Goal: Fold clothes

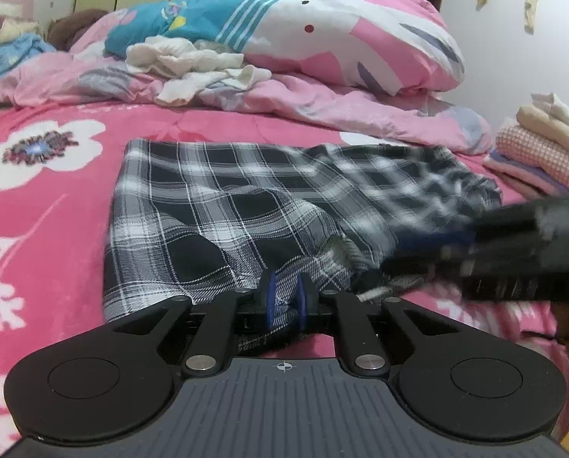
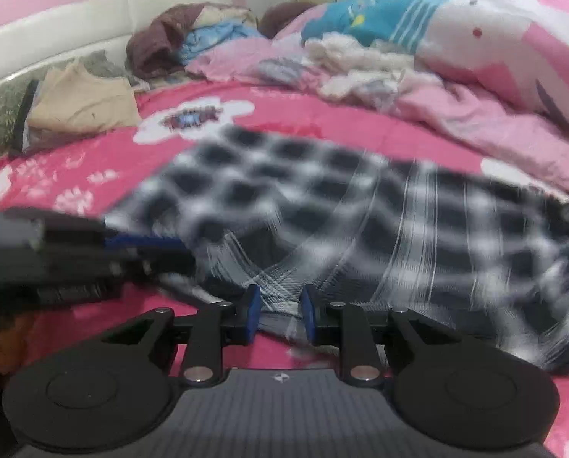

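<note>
A black-and-white plaid garment (image 1: 223,206) lies spread on the pink flowered bed cover (image 1: 36,229). My left gripper (image 1: 286,299) is at the garment's near edge, its blue pads close together with a fold of plaid cloth pinched between them. In the left wrist view my right gripper (image 1: 429,244) reaches in blurred from the right, over the garment's right part. In the right wrist view the plaid garment (image 2: 361,210) is smeared by motion. My right gripper (image 2: 280,315) holds a fold of its near edge between its pads, and the left gripper (image 2: 162,248) lies to its left.
A rolled pink, white and blue quilt (image 1: 322,30) and crumpled white clothes (image 1: 196,65) lie at the back of the bed. A stack of folded clothes (image 1: 544,152) sits at the right edge. Folded beige clothes (image 2: 82,103) rest by the headboard (image 2: 93,11).
</note>
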Motion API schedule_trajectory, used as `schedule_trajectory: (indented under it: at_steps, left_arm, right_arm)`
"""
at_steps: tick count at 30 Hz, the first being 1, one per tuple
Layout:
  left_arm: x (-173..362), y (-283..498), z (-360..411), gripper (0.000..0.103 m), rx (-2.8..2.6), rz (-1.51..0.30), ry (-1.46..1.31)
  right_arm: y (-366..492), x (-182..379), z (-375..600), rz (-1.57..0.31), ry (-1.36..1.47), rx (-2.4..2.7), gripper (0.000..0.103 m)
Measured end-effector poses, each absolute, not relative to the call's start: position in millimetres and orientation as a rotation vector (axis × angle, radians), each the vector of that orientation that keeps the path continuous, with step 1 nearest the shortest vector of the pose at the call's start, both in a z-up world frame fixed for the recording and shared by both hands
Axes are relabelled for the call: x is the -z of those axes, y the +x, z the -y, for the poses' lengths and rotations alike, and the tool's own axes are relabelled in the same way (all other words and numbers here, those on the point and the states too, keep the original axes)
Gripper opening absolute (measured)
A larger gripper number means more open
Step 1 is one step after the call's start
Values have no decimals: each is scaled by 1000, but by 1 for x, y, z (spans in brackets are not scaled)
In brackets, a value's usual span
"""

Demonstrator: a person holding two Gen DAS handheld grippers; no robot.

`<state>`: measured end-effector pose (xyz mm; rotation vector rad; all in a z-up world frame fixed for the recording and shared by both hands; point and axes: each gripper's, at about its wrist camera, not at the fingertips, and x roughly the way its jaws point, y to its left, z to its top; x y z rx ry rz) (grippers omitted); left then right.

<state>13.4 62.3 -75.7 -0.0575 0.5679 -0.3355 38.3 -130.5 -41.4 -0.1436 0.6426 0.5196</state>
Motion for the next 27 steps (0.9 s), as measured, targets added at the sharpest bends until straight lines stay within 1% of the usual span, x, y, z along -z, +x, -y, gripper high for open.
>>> schedule_trajectory:
  at_steps: [2, 3, 5, 7, 9, 15, 19, 27]
  left_arm:
    - [74, 7, -62, 23, 341, -561, -45]
    - [73, 4, -63, 23, 346, -559, -43]
    - [72, -1, -65, 24, 346, -552, -37]
    - [71, -5, -68, 24, 340, -540, -30]
    - [67, -7, -73, 24, 333, -523, -38]
    - [61, -5, -84, 24, 295, -494, -73]
    - [76, 8, -87, 25, 253, -598, -92]
    - [66, 3, -105, 25, 171, -633, -164]
  right_arm:
    - [36, 30, 127, -586, -132, -538, 25]
    - [36, 27, 125, -564, -122, -549, 25]
    - [41, 32, 119, -557, -100, -571, 25]
    - [49, 49, 113, -611, -94, -595, 25]
    - [47, 64, 115, -618, -94, -591, 25]
    - [42, 66, 114, -607, -101, -578, 26]
    - [38, 69, 112, -594, -107, -570, 26]
    - [36, 70, 109, -580, -118, -557, 26]
